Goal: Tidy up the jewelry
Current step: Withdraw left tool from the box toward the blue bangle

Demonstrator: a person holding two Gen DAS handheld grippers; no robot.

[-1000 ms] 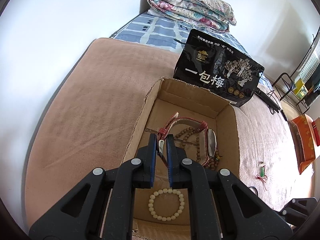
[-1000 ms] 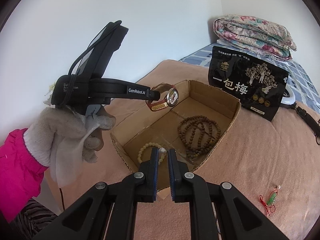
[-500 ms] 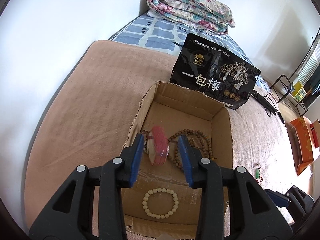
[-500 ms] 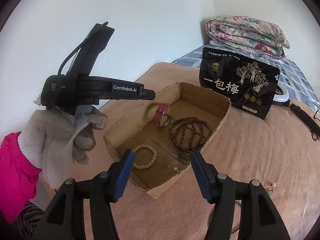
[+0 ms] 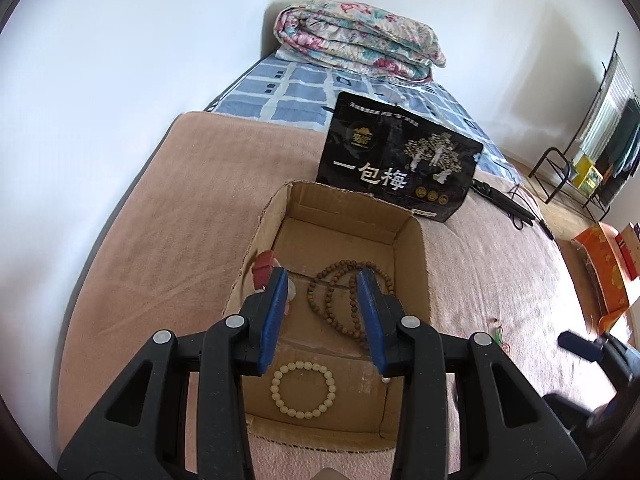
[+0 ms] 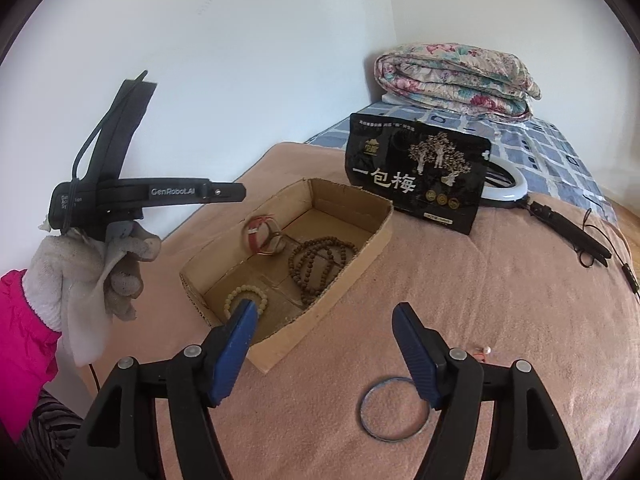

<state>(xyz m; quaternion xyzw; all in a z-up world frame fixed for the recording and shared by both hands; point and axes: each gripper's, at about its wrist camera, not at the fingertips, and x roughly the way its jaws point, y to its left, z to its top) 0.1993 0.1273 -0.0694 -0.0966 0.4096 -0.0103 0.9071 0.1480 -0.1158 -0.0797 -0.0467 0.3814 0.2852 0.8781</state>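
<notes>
**boxwatcher:** Three pieces sit in the cardboard box point(image 6: 352, 276) now: red watch point(image 6: 262, 234) by its left wall, brown bead necklace point(image 6: 320, 260) mid-floor, pale bead bracelet point(image 5: 303, 389) at the near end. Your left gripper point(image 5: 322, 320) hovers over them, fingers apart, holding nothing.

**ringfan:** So you're between items. Your right gripper point(image 6: 330, 354) is spread wide too, and the thin blue bangle point(image 6: 394, 408) lies flat on the bed's blanket just beneath it, no long axis really. I'd drop down and pinch its rim.
</notes>
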